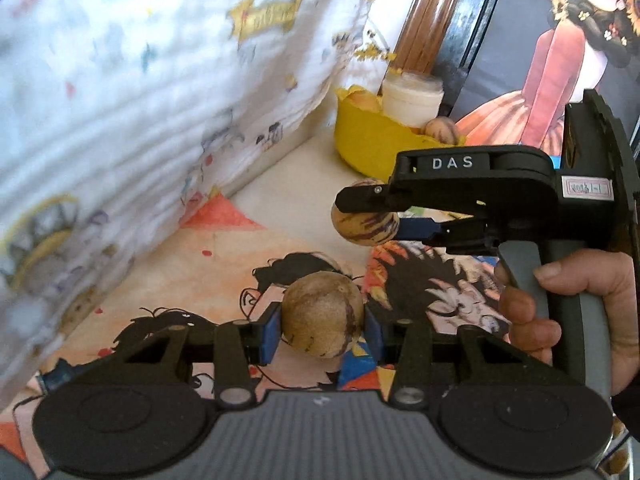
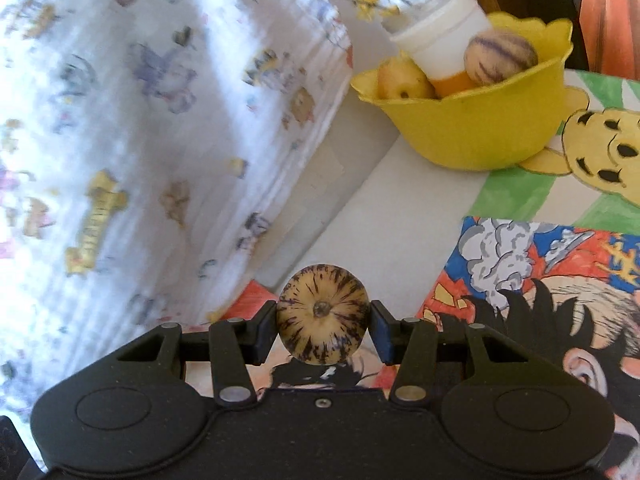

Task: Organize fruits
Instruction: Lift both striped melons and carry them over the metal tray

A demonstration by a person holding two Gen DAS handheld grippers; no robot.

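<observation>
My left gripper (image 1: pixel 322 330) is shut on a tan, faintly purple-streaked fruit (image 1: pixel 323 314), held above the cartoon-print table. My right gripper (image 2: pixel 322 328) is shut on a cream fruit with dark purple stripes (image 2: pixel 322 314); it also shows in the left wrist view (image 1: pixel 364 220), ahead and to the right, pointing left. A yellow bowl (image 2: pixel 476 128) stands at the back, ahead of both grippers. It holds a striped fruit (image 2: pixel 500 60), a yellow fruit (image 2: pixel 402 80) and a white lidded cup (image 2: pixel 444 40). The bowl also shows in the left wrist view (image 1: pixel 368 140).
A thick white printed cloth (image 1: pixel 120 120) rises along the left side, close to both grippers. A framed picture of a woman in a pink dress (image 1: pixel 552 60) stands behind the bowl. Cartoon drawings (image 2: pixel 540 300) cover the table.
</observation>
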